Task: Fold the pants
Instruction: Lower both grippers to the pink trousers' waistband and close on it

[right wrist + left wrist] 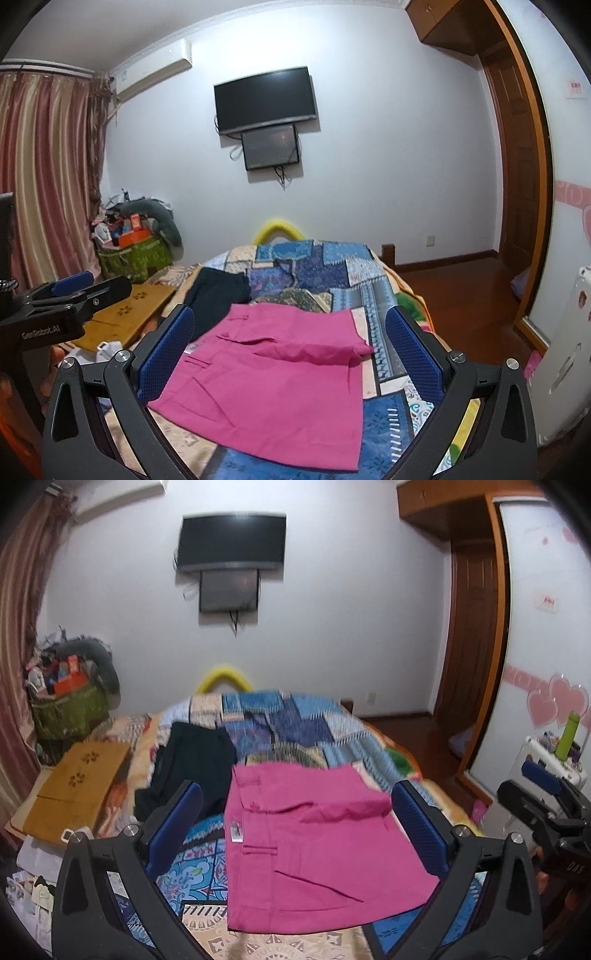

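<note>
Left gripper: black two-finger claw with blue ribbed pads (295, 823); jaws spread wide; nothing between them; it hangs above the near end of the bed.
Right gripper: matching black claw with blue pads (290, 350); jaws spread wide; nothing held; in the left wrist view it shows at the far right edge (543, 779).
Task item: bright pink cotton pants, folded into a rough rectangle (314, 845), lying flat on the bed straight ahead of and below both claws, between the pads in each view (280, 376); one loose flap lies folded across the upper right part.
Edges: the pants' near hem runs close to the claw bases; their left edge is straight; bare quilt shows to the right of the pants and beyond them.
Surface: patchwork quilt in blue, cream and purple (295, 720).
Neighbour: dark navy folded garment (192, 764), ahead and left of the left claw, its corner just beside the pants' far left corner.
Left margin: tan wooden folding tray (77, 786) beside the bed.
Writing: "GenRobot.AI" in white on the left gripper body seen from the right wrist view (40, 330); a small white label at the pants' waistband (235, 829), text unreadable.
</note>
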Demonstrator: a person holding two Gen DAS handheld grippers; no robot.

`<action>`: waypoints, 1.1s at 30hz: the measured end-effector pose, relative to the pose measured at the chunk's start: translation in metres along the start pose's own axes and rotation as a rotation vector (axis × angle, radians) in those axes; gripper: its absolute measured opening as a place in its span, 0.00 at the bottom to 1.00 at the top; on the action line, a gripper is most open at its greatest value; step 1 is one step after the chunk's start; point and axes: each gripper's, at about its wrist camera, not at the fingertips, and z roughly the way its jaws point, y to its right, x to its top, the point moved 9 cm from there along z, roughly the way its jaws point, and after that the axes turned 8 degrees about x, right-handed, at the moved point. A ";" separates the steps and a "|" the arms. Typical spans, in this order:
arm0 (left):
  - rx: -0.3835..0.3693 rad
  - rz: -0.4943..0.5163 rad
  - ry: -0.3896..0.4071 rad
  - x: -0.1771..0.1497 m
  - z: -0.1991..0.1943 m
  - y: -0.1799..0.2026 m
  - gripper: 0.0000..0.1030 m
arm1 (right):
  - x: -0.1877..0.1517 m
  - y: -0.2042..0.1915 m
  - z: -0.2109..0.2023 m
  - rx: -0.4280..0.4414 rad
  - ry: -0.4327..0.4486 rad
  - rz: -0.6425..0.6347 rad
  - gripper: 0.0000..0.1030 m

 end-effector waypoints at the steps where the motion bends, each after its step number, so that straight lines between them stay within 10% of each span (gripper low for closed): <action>1: 0.002 0.005 -0.031 -0.005 0.013 -0.001 1.00 | -0.003 0.005 0.005 -0.005 -0.011 0.005 1.00; 21: 0.049 0.173 -0.610 -0.097 0.219 -0.044 1.00 | -0.091 0.096 0.119 0.026 -0.419 0.089 1.00; 33: 0.002 0.155 -0.822 -0.133 0.267 -0.057 0.60 | -0.101 0.119 0.168 0.086 -0.518 0.133 0.75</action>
